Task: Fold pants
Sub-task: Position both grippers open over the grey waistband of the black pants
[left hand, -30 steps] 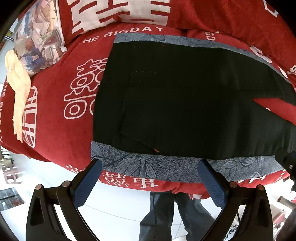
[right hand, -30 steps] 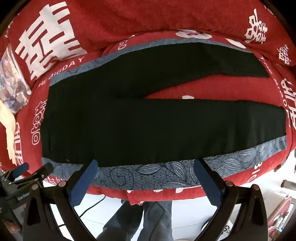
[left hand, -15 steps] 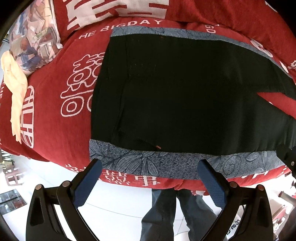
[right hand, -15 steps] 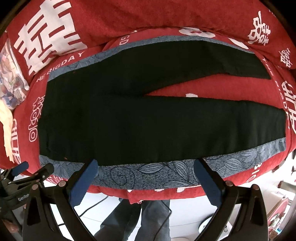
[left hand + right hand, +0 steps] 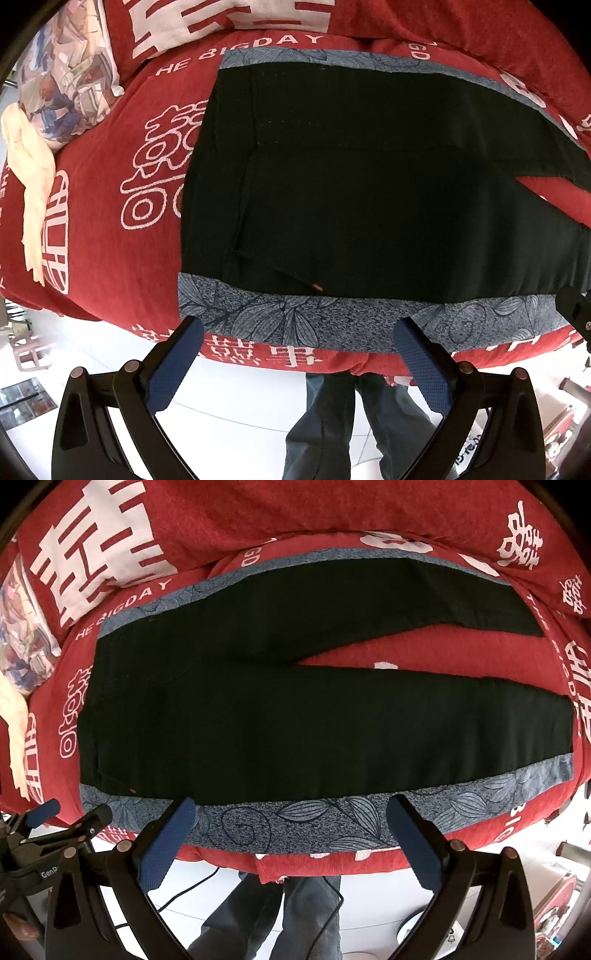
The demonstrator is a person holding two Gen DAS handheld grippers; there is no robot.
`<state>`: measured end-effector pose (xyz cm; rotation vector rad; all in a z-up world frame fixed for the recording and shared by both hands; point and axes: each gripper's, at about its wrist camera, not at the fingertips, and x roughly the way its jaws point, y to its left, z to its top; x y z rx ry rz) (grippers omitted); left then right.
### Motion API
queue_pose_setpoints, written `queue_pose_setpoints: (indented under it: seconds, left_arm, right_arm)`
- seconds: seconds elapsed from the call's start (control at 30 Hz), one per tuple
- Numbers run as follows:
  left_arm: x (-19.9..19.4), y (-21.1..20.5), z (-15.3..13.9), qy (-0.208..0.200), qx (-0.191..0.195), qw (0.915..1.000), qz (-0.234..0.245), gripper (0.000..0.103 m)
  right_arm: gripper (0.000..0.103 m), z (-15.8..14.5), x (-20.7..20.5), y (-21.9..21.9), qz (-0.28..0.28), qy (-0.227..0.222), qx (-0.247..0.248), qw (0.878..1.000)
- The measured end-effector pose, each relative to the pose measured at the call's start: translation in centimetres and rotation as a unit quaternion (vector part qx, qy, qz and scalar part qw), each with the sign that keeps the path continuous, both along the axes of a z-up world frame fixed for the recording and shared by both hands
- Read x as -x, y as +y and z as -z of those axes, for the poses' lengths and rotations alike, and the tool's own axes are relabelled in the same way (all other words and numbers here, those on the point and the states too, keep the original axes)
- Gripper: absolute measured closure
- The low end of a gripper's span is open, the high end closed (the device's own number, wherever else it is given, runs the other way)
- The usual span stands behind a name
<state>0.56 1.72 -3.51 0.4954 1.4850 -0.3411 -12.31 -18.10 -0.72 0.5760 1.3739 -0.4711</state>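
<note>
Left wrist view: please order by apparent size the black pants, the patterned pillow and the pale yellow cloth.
1. Black pants, by far the largest.
2. Patterned pillow, partly cut off at the frame edge.
3. Pale yellow cloth, slightly smaller; fisheye distortion makes this uncertain.

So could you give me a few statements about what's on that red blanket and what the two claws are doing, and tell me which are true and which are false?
1. The black pants lie spread out flat, both legs apart. True.
2. The left claw is clamped on the waistband. False: it is open and holds nothing, hovering near the pants' edge.
3. The pants have a grey-blue patterned stripe along their side. True.
4. The right claw already grips a leg. False: it is open, holding nothing.
5. The pants are folded in half. False: no fold has been made.
6. A patterned pillow sits on the red blanket beyond the waistband end. True.
</note>
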Motion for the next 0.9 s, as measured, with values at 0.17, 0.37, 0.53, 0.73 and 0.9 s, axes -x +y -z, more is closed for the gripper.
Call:
queue_pose_setpoints:
  seconds: [0.17, 0.37, 0.53, 0.73, 0.9]
  left_arm:
    - [0.0, -0.2, 0.1, -0.002, -0.002, 1.0000, 0.000, 0.000]
    - [0.0, -0.2, 0.0, -0.002, -0.002, 1.0000, 0.001, 0.000]
    - [0.2, -0.4, 0.2, -0.001, -0.003, 1.0000, 0.001, 0.000]
    - [0.4, -0.4, 0.4, 0.000, -0.005, 1.0000, -0.003, 0.000]
    - [0.6, -0.4, 0.6, -0.002, -0.009, 1.0000, -0.002, 0.000]
  right_arm:
    - [0.000, 0.0, 0.0, -0.1, -0.001, 0.000, 0.000, 1.000]
    - [0.000, 0.0, 0.2, -0.3, -0.002, 0.002, 0.001, 1.000]
    - [0.000, 0.1, 0.4, -0.5, 0.001, 0.003, 0.000, 1.000]
    - [0.000, 0.5, 1.0, -0.8, 0.006, 0.005, -0.001, 1.000]
    - [0.000, 0.5, 1.3, -0.9, 0.007, 0.001, -0.004, 1.000]
